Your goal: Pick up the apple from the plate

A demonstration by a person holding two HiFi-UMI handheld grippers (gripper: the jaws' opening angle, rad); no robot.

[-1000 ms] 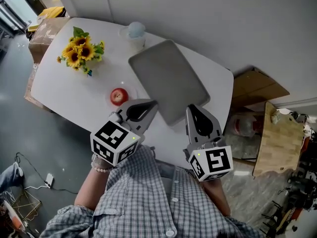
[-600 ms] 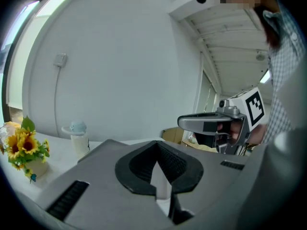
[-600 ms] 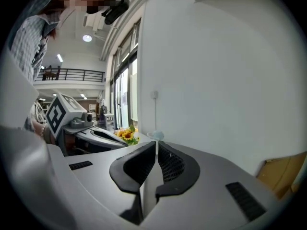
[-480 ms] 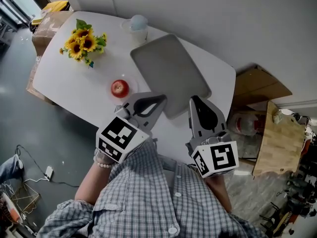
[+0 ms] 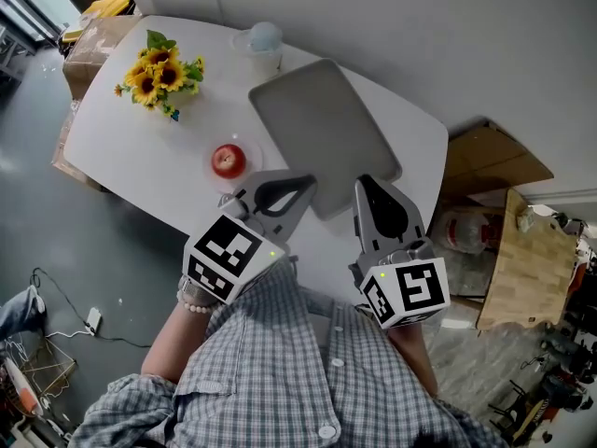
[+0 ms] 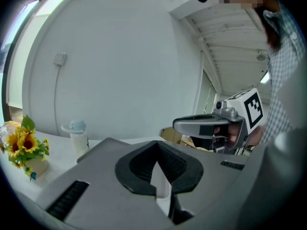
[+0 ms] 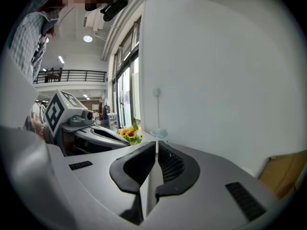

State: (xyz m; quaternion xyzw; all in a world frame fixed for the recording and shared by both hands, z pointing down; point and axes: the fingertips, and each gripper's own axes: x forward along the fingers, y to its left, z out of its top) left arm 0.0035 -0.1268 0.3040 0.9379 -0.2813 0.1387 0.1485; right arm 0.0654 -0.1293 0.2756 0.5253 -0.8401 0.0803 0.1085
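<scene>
a white table (image 5: 140, 171) against a pale wall carries a bunch of sunflowers (image 5: 157, 75) near its far left corner, a lidded cup (image 5: 264, 43) by the wall and an empty grey tray (image 5: 322, 133) nearby; a cardboard box (image 5: 490, 171) sits past its right end.

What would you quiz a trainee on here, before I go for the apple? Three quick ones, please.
1. True or false: a gripper is holding the apple.
2. Fill in: the jaws of the left gripper and the right gripper are both ___.
3. Which is nearer the apple? A. left gripper B. right gripper C. both equally

Key:
1. False; it sits on its plate.
2. Shut, with nothing between them.
3. A
</scene>
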